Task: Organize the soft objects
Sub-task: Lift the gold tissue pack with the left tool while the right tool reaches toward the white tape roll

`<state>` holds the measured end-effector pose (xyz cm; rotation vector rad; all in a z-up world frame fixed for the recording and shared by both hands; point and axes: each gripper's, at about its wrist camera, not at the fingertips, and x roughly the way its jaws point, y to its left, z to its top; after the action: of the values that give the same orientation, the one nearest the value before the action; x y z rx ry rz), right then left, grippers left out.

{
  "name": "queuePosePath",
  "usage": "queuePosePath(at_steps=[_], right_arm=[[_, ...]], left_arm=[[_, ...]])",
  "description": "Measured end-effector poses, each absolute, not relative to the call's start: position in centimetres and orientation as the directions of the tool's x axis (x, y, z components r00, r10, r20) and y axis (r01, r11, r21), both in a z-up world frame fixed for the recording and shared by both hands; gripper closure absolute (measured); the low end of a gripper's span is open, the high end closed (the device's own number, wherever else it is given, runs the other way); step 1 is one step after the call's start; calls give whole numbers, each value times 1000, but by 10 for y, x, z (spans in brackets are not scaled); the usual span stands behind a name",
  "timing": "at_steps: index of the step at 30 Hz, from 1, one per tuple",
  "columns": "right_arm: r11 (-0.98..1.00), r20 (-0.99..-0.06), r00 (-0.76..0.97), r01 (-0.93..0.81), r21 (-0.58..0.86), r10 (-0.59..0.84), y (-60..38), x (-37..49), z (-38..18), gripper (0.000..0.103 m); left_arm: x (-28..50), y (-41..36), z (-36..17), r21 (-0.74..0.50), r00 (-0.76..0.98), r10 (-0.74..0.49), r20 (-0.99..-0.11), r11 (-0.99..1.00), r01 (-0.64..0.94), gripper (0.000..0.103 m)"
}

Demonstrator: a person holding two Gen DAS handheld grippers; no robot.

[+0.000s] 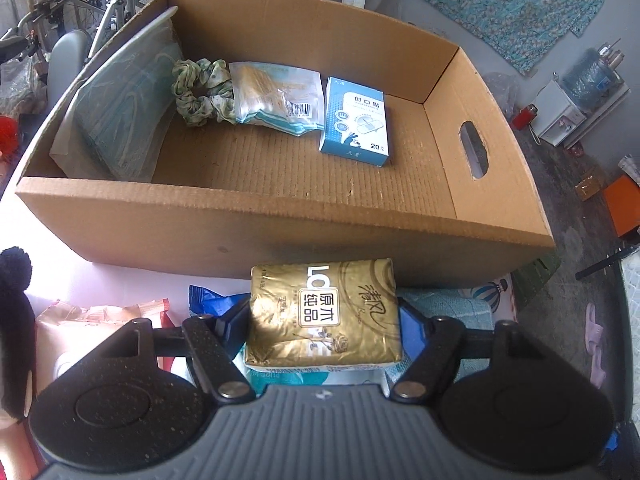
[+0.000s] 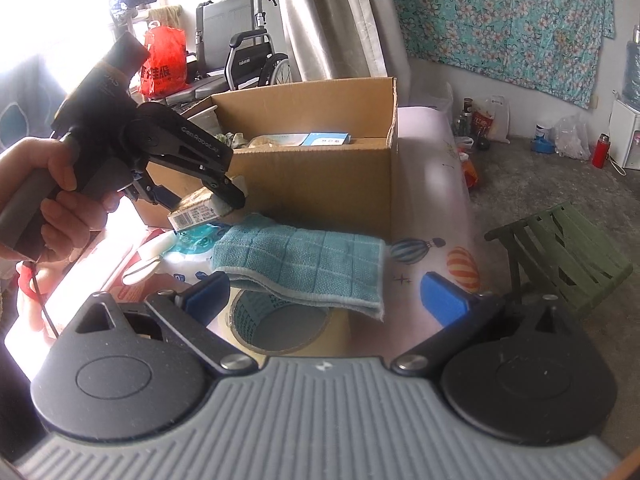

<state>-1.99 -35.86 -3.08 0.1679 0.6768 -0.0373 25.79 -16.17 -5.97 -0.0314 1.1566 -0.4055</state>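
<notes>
A gold tissue pack [image 1: 324,312] sits between the blue pads of my left gripper [image 1: 322,320], which is shut on it just in front of the open cardboard box [image 1: 280,224]. The right wrist view shows that gripper [image 2: 208,200] in a person's hand, holding the pack [image 2: 196,210] above the table beside the box [image 2: 320,184]. Inside the box lie a bag of face masks [image 1: 120,120], a green scrunchie [image 1: 200,92], a plastic packet [image 1: 276,96] and a blue plaster box [image 1: 354,120]. My right gripper [image 2: 325,296] stands open over a folded teal cloth [image 2: 304,260] and a tape roll [image 2: 280,328].
Wipe packets [image 1: 100,320] and a black pompom hat [image 1: 16,320] lie on the table left of the held pack. A green folding stool [image 2: 560,256] stands on the floor to the right. A wheelchair [image 2: 248,52] is behind the box.
</notes>
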Motion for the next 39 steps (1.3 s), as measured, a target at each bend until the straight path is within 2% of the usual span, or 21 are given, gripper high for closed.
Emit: queuePosePath(at_steps=[12,20,31,35,37,39], right_arm=[[977,-628,778,118,180,22,-357,-28,-20,1],[981,-633,773,85,176,46,-348,-22,-12,1],[994,-674,733,-108,24,96,-296,24,-20,3],[986,-688,720,-160,-37,91,-278,41,-27,11],[983,-703,707,-174,-64,80,-271,49,-34,20],[979,-720,691,-185,-90,64,-266,56,-41,33]], left_arm=[[192,-99,-8,-291,468,-402,-787,911,293,29],[155,-67,-6,-333,504,-428,-750,903,272,29],[128,-37,-12,-347,556,-418,-718,908,235,29],[126,-29,-13,-356,566,-425,-707,905,235,29],[126,-26,-14,-365,566,-432,-702,901,235,29],[126,-24,-17,-377,563,-439,-700,897,230,29]])
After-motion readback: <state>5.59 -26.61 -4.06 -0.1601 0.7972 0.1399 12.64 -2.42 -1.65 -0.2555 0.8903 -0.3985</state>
